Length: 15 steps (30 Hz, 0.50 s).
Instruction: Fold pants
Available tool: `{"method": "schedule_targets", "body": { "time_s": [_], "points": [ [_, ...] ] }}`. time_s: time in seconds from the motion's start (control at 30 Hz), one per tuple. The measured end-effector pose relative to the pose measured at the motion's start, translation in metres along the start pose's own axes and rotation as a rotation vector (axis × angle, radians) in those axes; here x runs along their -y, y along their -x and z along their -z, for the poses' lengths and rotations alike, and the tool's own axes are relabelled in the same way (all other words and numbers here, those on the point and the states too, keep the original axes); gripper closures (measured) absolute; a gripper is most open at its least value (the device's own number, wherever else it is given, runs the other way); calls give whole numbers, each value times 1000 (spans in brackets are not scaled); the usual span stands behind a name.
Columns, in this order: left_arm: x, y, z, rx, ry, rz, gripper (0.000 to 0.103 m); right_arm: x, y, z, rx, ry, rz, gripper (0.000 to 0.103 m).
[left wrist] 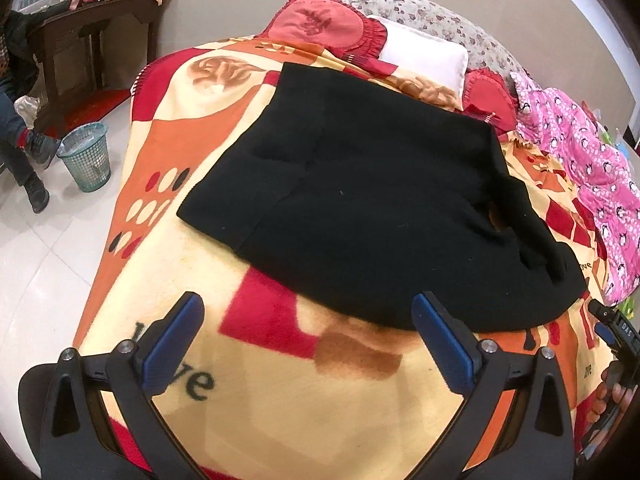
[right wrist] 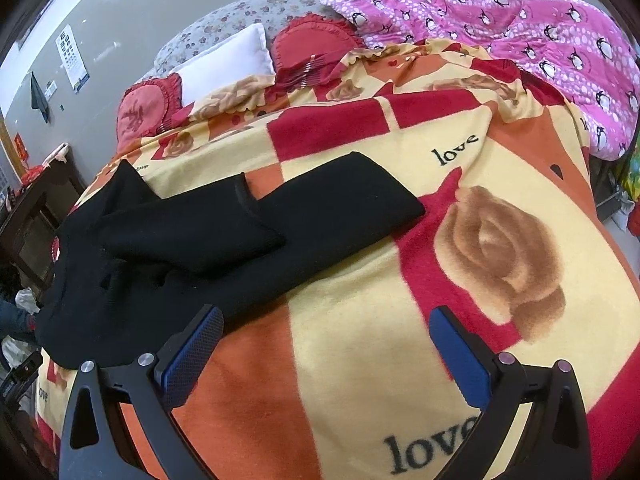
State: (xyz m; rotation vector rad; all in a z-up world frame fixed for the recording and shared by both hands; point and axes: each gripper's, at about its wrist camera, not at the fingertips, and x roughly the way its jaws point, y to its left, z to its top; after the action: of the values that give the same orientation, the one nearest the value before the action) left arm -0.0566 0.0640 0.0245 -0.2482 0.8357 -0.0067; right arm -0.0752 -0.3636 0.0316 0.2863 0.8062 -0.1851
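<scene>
Black pants [left wrist: 360, 200] lie flat on a red, orange and cream blanket [left wrist: 264, 360] on a bed. In the right wrist view the pants [right wrist: 224, 236] show one leg end folded back over the other. My left gripper [left wrist: 306, 320] is open and empty, just short of the pants' near edge. My right gripper [right wrist: 326, 332] is open and empty, to the right of the pants' near end, over bare blanket [right wrist: 360, 380]. The right gripper's tip also shows at the right edge of the left wrist view [left wrist: 616, 332].
Red heart cushions [left wrist: 320, 26], a white pillow [left wrist: 424, 54] and a pink penguin quilt [right wrist: 520, 28] lie at the head and far side. A mesh bin [left wrist: 86, 158], a dark cabinet [left wrist: 88, 52] and a seated person's legs [left wrist: 24, 148] stand left of the bed.
</scene>
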Motion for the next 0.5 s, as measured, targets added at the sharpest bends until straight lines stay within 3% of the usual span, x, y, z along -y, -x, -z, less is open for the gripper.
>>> {"method": "schedule_targets", "body": {
  "time_s": [0.5],
  "points": [
    [5, -3, -3, -8, -38, -21, 0, 2, -5, 0, -16, -10, -7, 0]
  ]
}}
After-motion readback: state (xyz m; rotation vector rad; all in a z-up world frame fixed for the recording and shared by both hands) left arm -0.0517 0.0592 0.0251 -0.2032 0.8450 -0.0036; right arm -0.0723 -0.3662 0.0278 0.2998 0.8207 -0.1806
